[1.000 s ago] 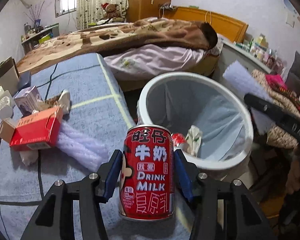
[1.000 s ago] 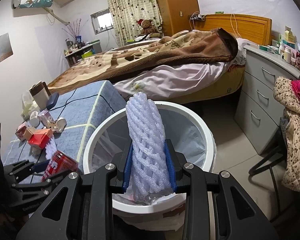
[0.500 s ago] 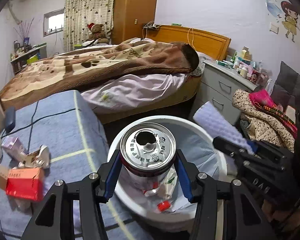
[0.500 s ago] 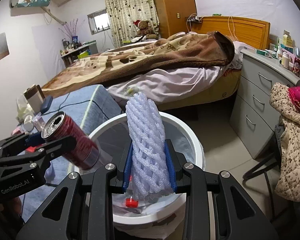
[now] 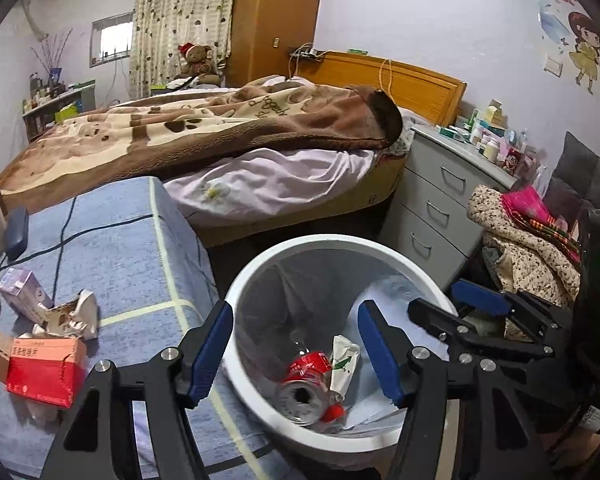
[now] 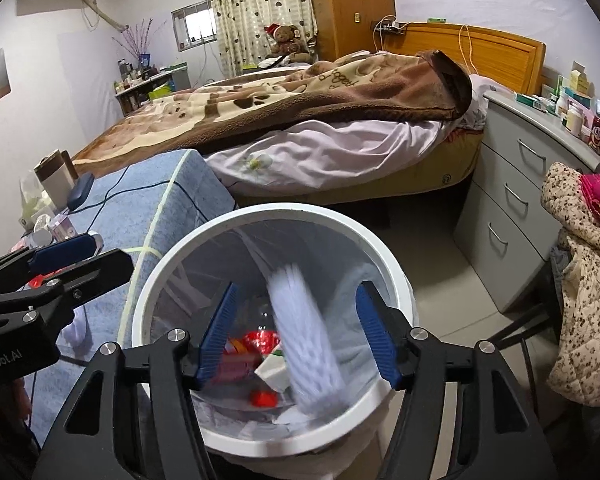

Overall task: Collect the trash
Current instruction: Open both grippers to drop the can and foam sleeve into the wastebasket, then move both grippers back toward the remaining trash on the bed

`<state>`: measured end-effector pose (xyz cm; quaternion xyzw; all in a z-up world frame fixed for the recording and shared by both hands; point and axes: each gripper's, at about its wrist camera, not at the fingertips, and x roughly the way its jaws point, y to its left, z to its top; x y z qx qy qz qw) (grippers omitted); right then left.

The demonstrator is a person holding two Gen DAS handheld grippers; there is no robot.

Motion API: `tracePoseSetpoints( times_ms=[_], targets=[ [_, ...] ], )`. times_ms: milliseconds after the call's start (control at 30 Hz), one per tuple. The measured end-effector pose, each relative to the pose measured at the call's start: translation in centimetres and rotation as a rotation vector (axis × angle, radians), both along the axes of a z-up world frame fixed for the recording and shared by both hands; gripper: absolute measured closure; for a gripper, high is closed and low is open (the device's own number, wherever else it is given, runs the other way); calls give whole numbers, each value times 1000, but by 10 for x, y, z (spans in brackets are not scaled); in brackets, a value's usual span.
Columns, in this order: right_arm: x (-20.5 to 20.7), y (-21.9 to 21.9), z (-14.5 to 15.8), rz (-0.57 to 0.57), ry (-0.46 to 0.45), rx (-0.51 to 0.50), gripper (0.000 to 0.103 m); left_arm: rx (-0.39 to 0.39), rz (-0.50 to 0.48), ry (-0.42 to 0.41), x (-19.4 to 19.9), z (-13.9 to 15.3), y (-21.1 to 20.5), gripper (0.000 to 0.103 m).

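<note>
I have both grippers over the white bin (image 5: 236, 304); the left gripper (image 5: 296, 350) has just been opening its jaws and they stand apart with nothing between them; the red milk can (image 5: 306, 384) lies on its side at the bottom of the bin, mouth toward my camera, touching a white and green carton (image 5: 344, 362) and a small red cap (image 5: 334, 412). My right gripper (image 6: 296, 336) has likewise just been opening; its jaws are released and the white foam net sleeve (image 6: 304, 340) sits between them, tilted and blurred, so I think it is dropping free rather than resting on anything, though the blur keeps me from being sure; it touches neither blue pad as far as I can see. From the left wrist view I see the right gripper at the bin's far rim. On the blue cloth of the table (image 5: 132, 248) beside the bin lie a red box (image 5: 46, 372), a crumpled carton (image 5: 74, 314) and a pale purple carton (image 5: 22, 294), close together and well apart from the bin.
</note>
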<state>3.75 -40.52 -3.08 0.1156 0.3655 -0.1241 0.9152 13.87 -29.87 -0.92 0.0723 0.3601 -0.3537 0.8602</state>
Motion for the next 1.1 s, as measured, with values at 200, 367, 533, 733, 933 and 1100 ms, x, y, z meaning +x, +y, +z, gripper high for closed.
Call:
tracePoseSetpoints(
  times_ms=[200, 367, 533, 733, 933, 1100],
  targets=[
    [5, 9, 5, 4, -13, -11, 40, -11, 40, 1, 6, 2, 23, 38],
    [9, 22, 11, 30, -31, -15, 40, -25, 88, -12, 11, 7, 49, 38],
    [13, 38, 18, 67, -66, -15, 40, -33, 142, -33, 17, 13, 81, 38],
    [23, 62, 21, 138, -96, -3, 40, -29, 219, -57, 27, 18, 127, 38],
    [34, 88, 20, 217, -100, 7, 40, -20, 322, -79, 41, 23, 179, 38],
    [42, 112, 17, 290, -86, 1, 40, -18, 389, -82, 50, 23, 214, 38]
  ],
)
